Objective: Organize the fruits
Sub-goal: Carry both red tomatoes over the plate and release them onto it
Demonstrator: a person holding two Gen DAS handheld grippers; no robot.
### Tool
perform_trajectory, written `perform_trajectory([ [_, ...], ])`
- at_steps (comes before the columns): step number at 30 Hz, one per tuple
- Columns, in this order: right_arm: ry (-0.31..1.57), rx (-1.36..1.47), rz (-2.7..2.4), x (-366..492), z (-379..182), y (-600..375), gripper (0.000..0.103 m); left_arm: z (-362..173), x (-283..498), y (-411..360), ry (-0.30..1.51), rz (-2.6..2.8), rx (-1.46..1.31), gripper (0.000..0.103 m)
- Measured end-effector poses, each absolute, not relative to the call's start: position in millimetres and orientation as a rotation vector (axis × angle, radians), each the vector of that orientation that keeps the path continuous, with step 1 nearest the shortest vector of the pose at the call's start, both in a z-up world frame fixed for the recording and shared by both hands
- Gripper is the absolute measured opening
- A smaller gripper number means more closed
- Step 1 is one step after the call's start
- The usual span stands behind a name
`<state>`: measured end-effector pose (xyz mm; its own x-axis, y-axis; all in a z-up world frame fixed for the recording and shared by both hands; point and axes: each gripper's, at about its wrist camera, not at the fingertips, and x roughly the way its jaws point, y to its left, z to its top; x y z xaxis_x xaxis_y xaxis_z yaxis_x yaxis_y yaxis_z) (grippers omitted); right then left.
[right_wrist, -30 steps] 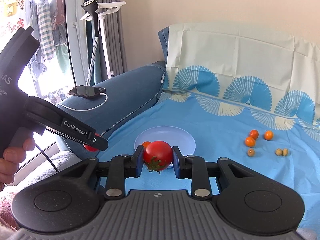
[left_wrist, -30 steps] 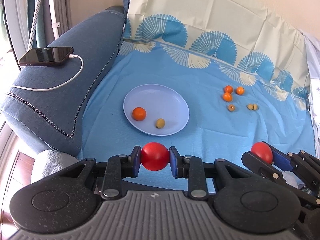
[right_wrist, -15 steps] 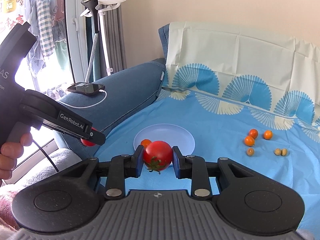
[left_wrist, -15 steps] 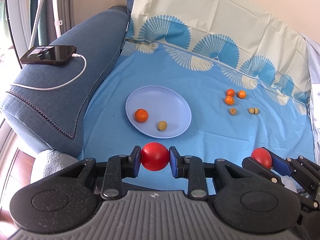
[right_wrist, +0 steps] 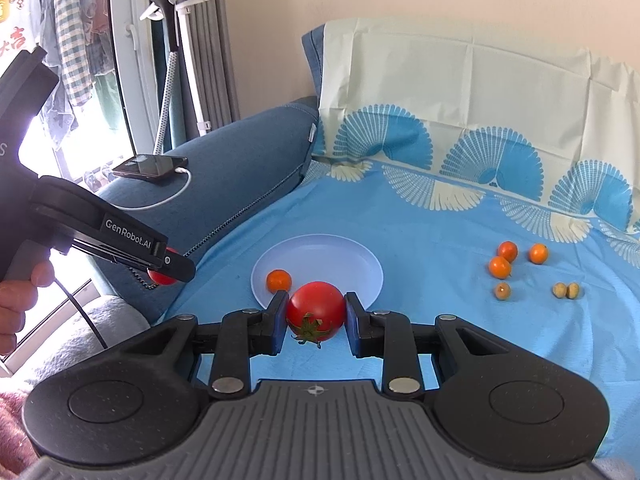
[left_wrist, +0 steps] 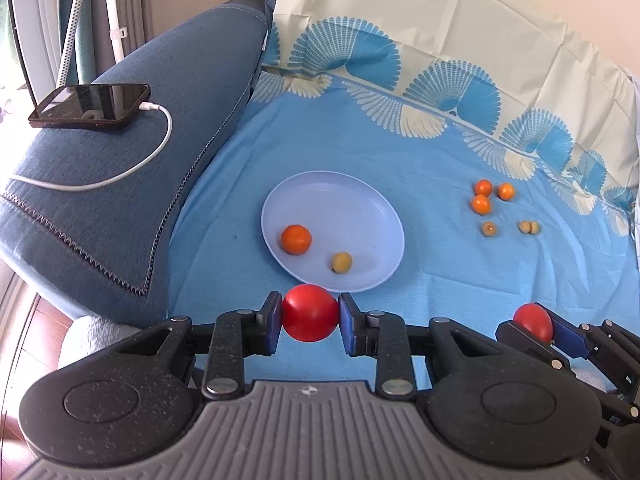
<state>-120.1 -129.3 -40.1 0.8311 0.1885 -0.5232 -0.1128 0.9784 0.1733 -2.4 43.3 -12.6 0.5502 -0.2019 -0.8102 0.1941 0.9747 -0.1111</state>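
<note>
My left gripper (left_wrist: 310,318) is shut on a red tomato (left_wrist: 310,312), held above the blue cloth just in front of the lilac plate (left_wrist: 360,208). The plate holds a small orange (left_wrist: 296,239) and a yellowish fruit (left_wrist: 342,262). My right gripper (right_wrist: 316,314) is shut on a second red tomato (right_wrist: 316,308) with a green stem, also in front of the plate (right_wrist: 344,256). It shows at the lower right of the left wrist view (left_wrist: 534,322). Three small oranges (left_wrist: 486,196) and brownish fruits (left_wrist: 508,227) lie on the cloth to the right.
A blue sofa armrest (left_wrist: 120,184) on the left carries a phone (left_wrist: 90,106) with a white cable. A patterned sheet (left_wrist: 440,40) covers the backrest. A garment steamer stand (right_wrist: 176,60) is by the window.
Both grippers have drifted slightly back and left with their tomatoes still held; the right gripper sits lower in the left wrist view. Fruits and plate have not moved.
</note>
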Motion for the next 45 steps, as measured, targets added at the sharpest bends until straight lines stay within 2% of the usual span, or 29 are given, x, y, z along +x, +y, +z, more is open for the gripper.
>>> perform_trajectory([
  [8, 0.607, 0.149, 0.172, -74.8, -54.7, -130.0, 0.031, -28.6, 44.0, 33.3, 0.989, -0.214, 0.01, 0.033],
  [24, 0.735, 0.131, 0.167, 32.8, -120.4, -131.7, 0.031, -92.6, 143.7, -7.2, 1.058, -0.177, 0.105, 0.033],
  [36, 0.787, 0.071, 0.19, 70.9, -156.8, -120.3, 0.031, -126.6, 183.6, -21.0, 1.088, -0.165, 0.145, 0.033],
  [38, 0.782, 0.064, 0.192, 74.3, -158.2, -119.8, 0.032, -125.8, 185.9, -20.2, 1.087, -0.178, 0.139, 0.046],
  [39, 0.773, 0.067, 0.193, 75.5, -157.2, -120.3, 0.033, -123.5, 186.5, -19.6, 1.082, -0.187, 0.135, 0.073],
  [40, 0.764, 0.072, 0.198, 75.9, -154.9, -121.2, 0.04, -119.9, 185.8, -18.1, 1.068, -0.184, 0.13, 0.097],
  [41, 0.751, 0.076, 0.2, 75.2, -152.4, -122.4, 0.049, -114.7, 183.5, -16.3, 1.044, -0.176, 0.124, 0.103],
  [42, 0.736, 0.076, 0.198, 72.7, -148.2, -123.2, 0.052, -108.2, 179.3, -13.8, 1.015, -0.173, 0.117, 0.103],
  [44, 0.726, 0.073, 0.19, 65.3, -139.5, -125.8, 0.066, -98.9, 171.9, -11.3, 1.02, -0.184, 0.14, 0.103],
  [45, 0.724, 0.076, 0.184, 58.4, -134.4, -127.2, 0.069, -96.0, 167.7, -10.0, 1.028, -0.178, 0.151, 0.103],
])
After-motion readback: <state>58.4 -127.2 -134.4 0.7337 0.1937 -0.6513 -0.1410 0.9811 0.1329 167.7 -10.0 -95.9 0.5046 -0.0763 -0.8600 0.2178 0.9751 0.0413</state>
